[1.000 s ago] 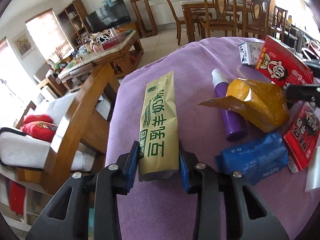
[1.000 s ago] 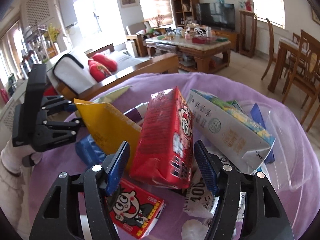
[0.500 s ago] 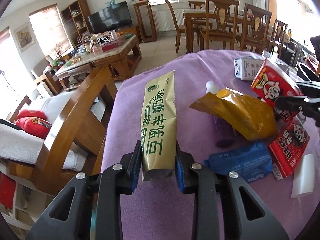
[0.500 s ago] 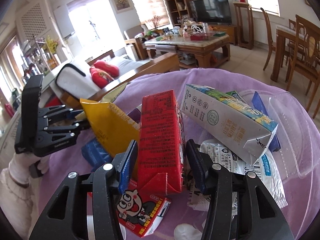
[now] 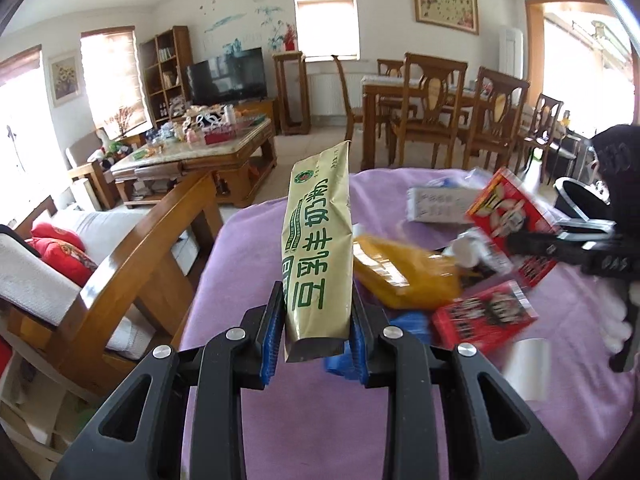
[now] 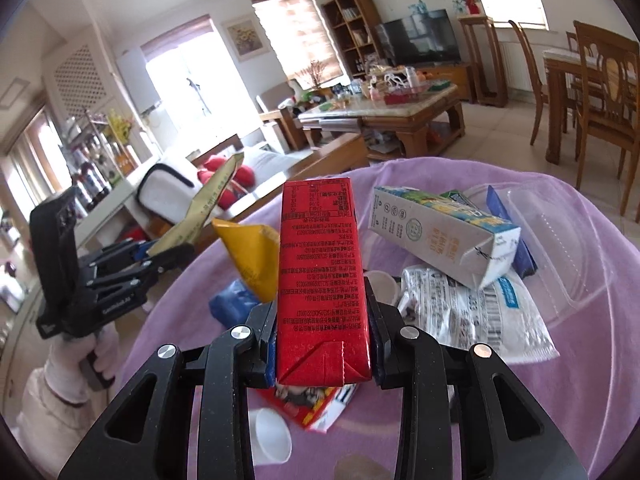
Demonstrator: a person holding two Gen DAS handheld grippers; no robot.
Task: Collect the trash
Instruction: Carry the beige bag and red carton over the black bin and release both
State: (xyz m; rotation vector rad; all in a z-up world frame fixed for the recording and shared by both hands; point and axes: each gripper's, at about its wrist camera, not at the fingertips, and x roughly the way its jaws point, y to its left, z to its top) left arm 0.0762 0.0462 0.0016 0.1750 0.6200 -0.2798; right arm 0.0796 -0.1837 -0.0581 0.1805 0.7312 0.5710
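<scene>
My left gripper (image 5: 314,340) is shut on a long tan packet with green writing (image 5: 318,248) and holds it tilted up above the purple tablecloth (image 5: 320,420). My right gripper (image 6: 322,344) is shut on a red drink carton (image 6: 320,276), lifted off the cloth. The left gripper and its tan packet (image 6: 192,216) also show at the left of the right wrist view. The right gripper with the red carton (image 5: 512,224) shows at the right of the left wrist view.
On the cloth lie a yellow pouch (image 5: 404,276), a blue pack (image 6: 234,304), a second red carton (image 5: 484,314), a white-blue milk carton (image 6: 440,236), a white wrapper (image 6: 472,316), a clear plastic tray (image 6: 560,240) and a white cap (image 6: 272,440). A wooden sofa arm (image 5: 140,248) stands left.
Both grippers closed on their items and lifted them off the cloth. The tan packet now tilts upward, and the red carton has risen and turned end-on.
</scene>
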